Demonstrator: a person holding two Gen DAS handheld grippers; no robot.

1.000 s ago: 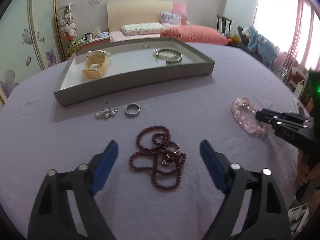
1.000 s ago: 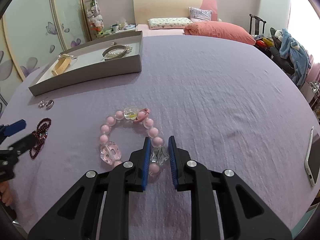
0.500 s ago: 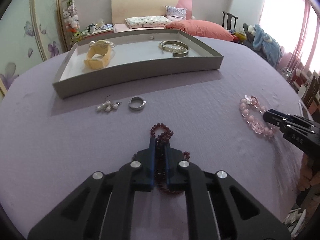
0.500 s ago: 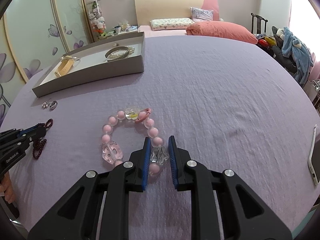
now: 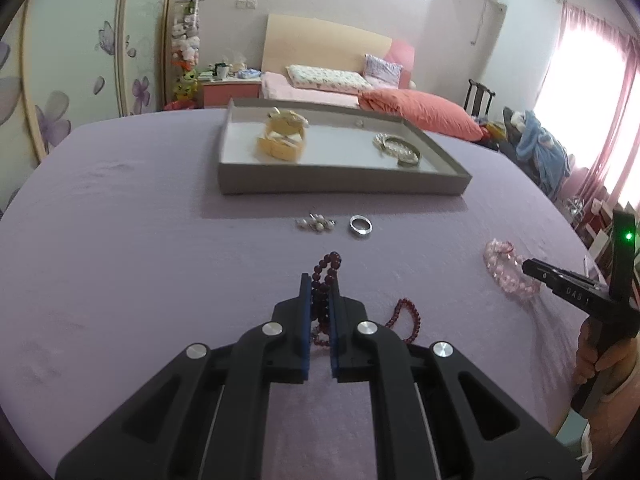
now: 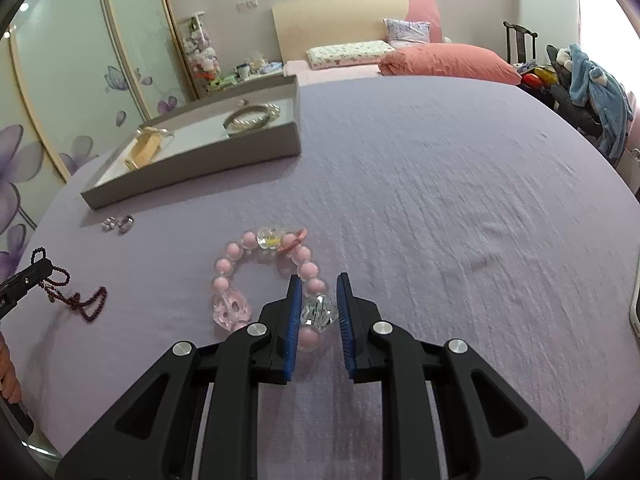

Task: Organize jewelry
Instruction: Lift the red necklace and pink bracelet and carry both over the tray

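Observation:
My left gripper [image 5: 320, 286] is shut on a dark red bead necklace [image 5: 330, 264]. One loop sticks out past the fingertips and a strand [image 5: 408, 316] trails on the purple cloth. From the right wrist view the left gripper [image 6: 28, 278] holds the necklace [image 6: 86, 300] partly raised. My right gripper [image 6: 318, 284] is shut on the clear faceted bead of a pink bead bracelet [image 6: 236, 256], which lies on the cloth. The right gripper [image 5: 530, 268] also shows beside the pink bracelet [image 5: 500, 264] in the left wrist view. A grey tray [image 5: 344, 188] sits farther back.
The tray [image 6: 192, 166] holds a yellow band [image 5: 282, 142] and a pearl bangle [image 5: 400, 148]. Pearl earrings [image 5: 316, 223] and a silver ring [image 5: 361, 226] lie just before it. A phone [image 6: 636, 304] lies at the cloth's right edge. A bed and a chair stand behind.
My left gripper closed from wide open onto the red necklace, then moved forward and up, dragging part of it off the cloth. The right gripper stayed on the pink bracelet.

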